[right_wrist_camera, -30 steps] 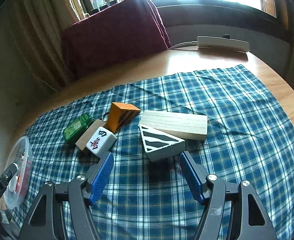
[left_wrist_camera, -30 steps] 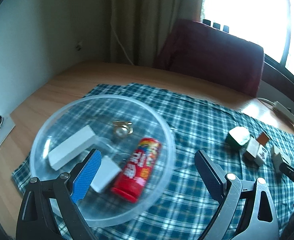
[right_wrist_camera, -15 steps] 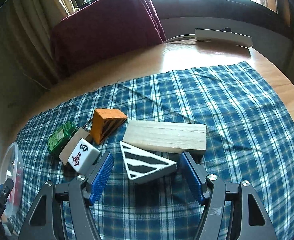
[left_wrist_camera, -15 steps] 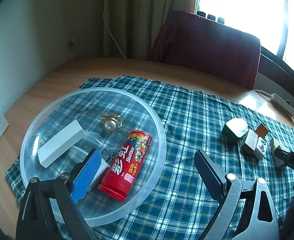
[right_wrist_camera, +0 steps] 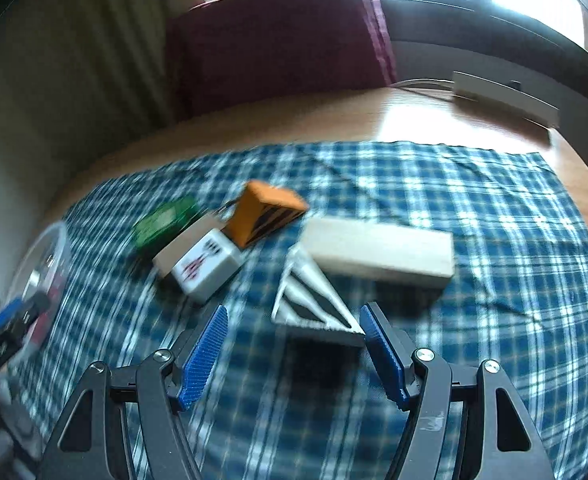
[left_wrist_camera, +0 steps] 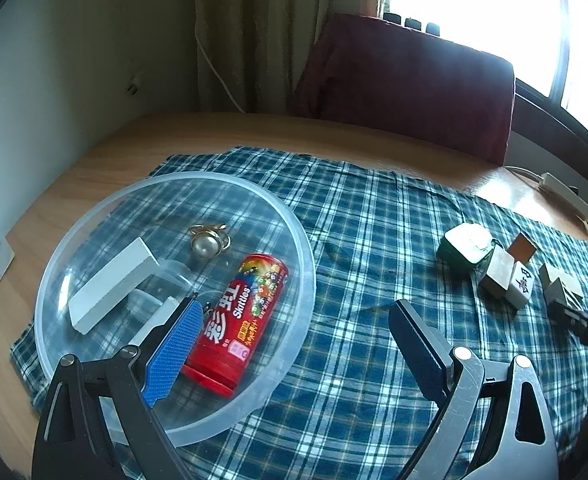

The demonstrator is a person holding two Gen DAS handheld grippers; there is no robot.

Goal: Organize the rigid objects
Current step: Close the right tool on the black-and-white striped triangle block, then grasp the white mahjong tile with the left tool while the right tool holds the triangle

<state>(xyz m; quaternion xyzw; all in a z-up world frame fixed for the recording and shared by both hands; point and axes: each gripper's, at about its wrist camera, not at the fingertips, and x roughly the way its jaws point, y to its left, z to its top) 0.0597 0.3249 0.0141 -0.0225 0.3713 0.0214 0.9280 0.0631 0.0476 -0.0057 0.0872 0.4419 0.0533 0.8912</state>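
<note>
I am holding the right gripper [right_wrist_camera: 292,344] with fingers wide around the striped wedge [right_wrist_camera: 313,308]; its sloped sides risk slipping sideways. Left gripper [left_wrist_camera: 294,344] is hanging wide, empty, near the bowl [left_wrist_camera: 305,248].

**My two sets of tongs, up close**

My left tongs [left_wrist_camera: 294,340] carry black angular arms with triangular cut-outs and round silver screws at the pivots. One finger pad [left_wrist_camera: 174,344] is bright blue and finely ribbed; the other looks dark navy in shade. My right tongs [right_wrist_camera: 292,344] are built alike: black frame, silver screws, two ribbed blue pads [right_wrist_camera: 204,358]. I see some pale scuffing on the right arm near its screw.
</note>
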